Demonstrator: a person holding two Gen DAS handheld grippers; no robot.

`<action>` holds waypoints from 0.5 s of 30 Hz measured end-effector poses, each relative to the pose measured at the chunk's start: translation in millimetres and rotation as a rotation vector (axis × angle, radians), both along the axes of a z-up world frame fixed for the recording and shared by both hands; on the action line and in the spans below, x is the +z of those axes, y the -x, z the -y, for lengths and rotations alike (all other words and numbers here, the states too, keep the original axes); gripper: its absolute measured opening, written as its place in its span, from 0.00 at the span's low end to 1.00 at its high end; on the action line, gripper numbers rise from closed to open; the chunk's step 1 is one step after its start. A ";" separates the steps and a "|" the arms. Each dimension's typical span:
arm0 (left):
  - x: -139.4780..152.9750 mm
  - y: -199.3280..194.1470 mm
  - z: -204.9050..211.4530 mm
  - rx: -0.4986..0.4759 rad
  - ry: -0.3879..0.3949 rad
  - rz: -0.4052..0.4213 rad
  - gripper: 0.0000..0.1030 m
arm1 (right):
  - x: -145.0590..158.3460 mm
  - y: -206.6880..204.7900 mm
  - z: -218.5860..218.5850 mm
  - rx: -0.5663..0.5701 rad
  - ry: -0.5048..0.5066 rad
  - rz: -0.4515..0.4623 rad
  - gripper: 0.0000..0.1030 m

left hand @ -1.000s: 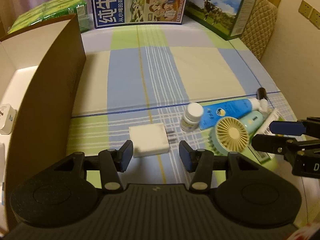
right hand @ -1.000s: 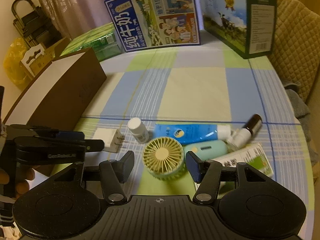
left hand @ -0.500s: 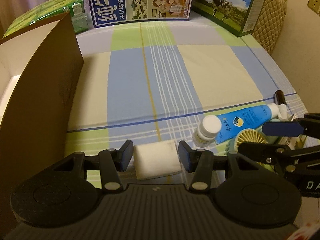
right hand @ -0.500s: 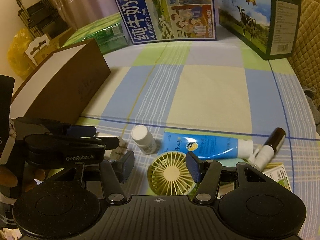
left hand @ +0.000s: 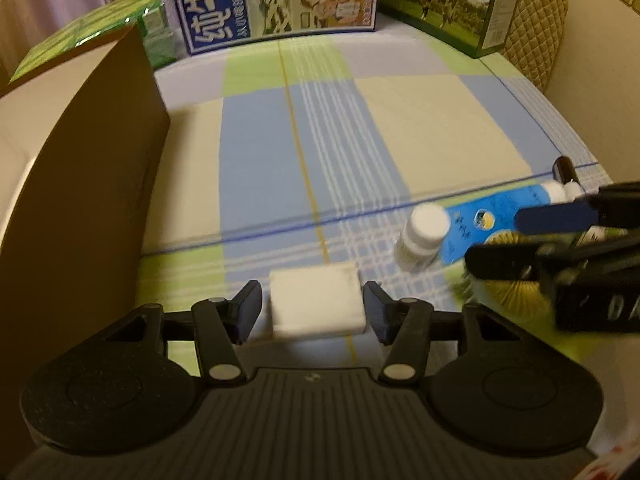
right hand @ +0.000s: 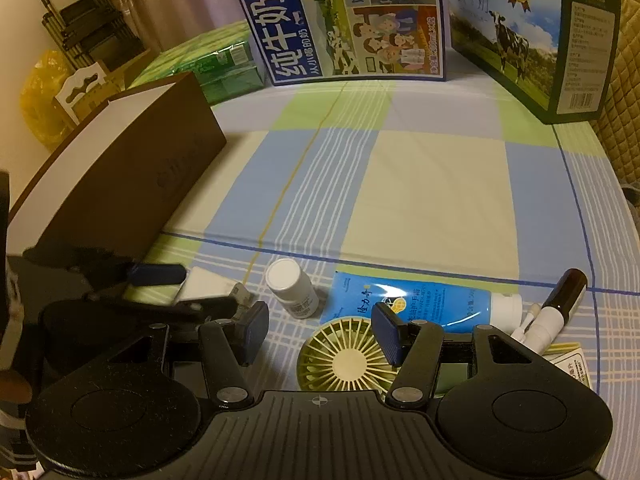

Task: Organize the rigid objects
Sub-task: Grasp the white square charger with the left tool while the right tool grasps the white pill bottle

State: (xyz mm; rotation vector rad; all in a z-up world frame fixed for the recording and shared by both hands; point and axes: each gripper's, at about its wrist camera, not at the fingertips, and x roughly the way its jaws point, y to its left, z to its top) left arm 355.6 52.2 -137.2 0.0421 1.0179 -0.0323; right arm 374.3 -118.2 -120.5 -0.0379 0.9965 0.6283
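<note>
Left gripper [left hand: 312,312]: jaws opening, white charger block [left hand: 318,306] between them on the checked table [left hand: 420,128], apparently clear of both pads, though the view is blurred. Right gripper [right hand: 320,334]: jaws apart, unloaded, poised over the green handheld fan [right hand: 344,362]. Beside the fan: white pill bottle [right hand: 292,290], blue tube [right hand: 416,300], dark-capped spray bottle [right hand: 560,304]. Brown box [right hand: 120,184] at left.

The middle of the checked tablecloth [right hand: 420,184] lay open. A tall brown cardboard box [right hand: 120,184] walled the left, printed milk cartons [right hand: 344,20] the far edge, and small clutter crowded near right around a white pill bottle [right hand: 292,288].
</note>
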 end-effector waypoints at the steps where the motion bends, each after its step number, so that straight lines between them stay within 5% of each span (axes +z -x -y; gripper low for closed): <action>1: -0.9 2.3 -2.6 0.001 0.009 0.006 0.52 | -0.4 0.1 -0.2 0.000 -0.001 -0.002 0.53; 15: -2.2 -3.4 -11.3 -0.016 0.024 0.027 0.44 | -3.8 -1.1 -11.5 0.047 0.013 0.025 0.53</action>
